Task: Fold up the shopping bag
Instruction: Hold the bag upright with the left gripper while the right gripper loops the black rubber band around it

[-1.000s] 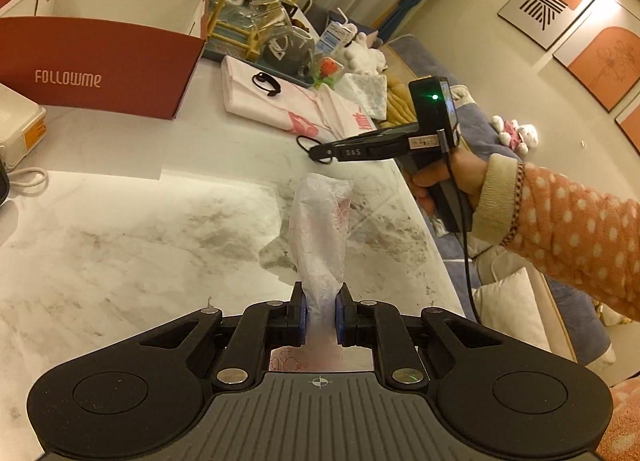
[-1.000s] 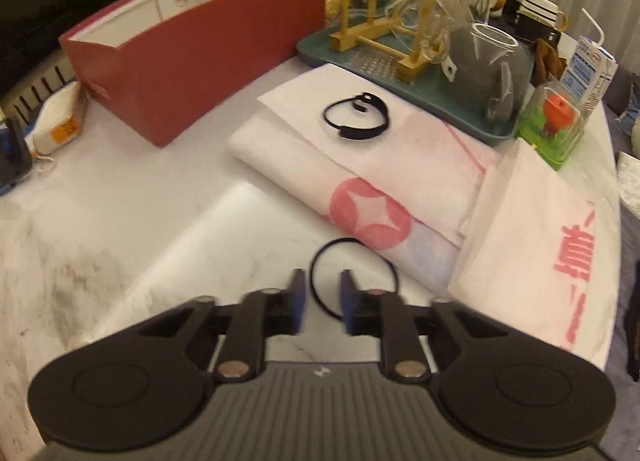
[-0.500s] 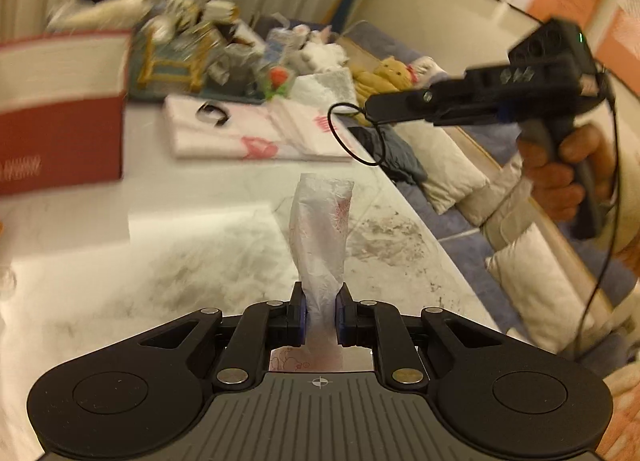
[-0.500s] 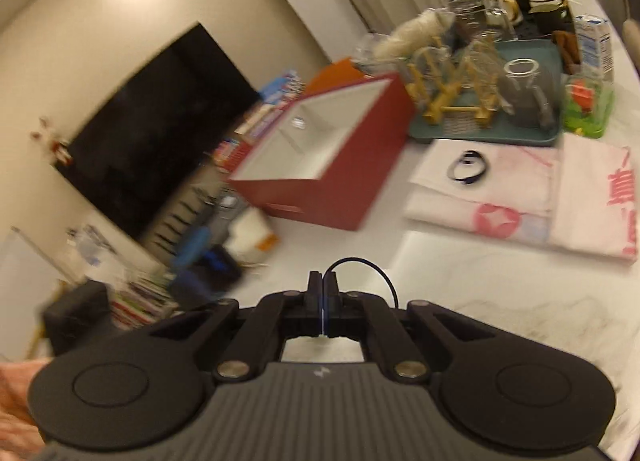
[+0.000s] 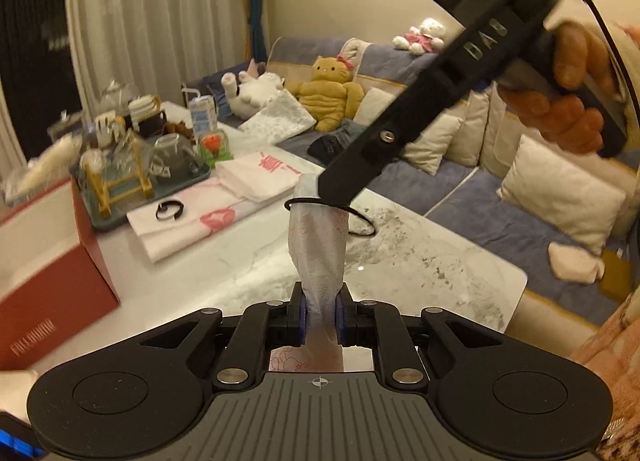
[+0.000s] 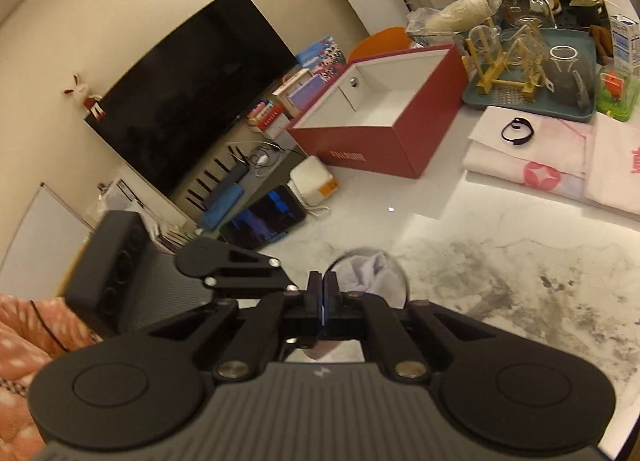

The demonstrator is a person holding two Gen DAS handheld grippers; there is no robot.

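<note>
Right-wrist view: band [image 6: 366,273] blurred, bag [image 6: 374,269] top mostly hidden behind right gripper [image 6: 322,297]. Red box [image 6: 384,117] empty. Tray [image 5: 120,197] holds glassware. Bag rolled into a tight white tube, upright above the table [image 5: 420,261], clamped in left gripper [image 5: 320,313]. Right gripper fully closed, pinching the band, which rings the bag top.

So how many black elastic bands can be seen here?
2: one band pinched by the right gripper around the rolled bag; one lying on the folded bags.
</note>
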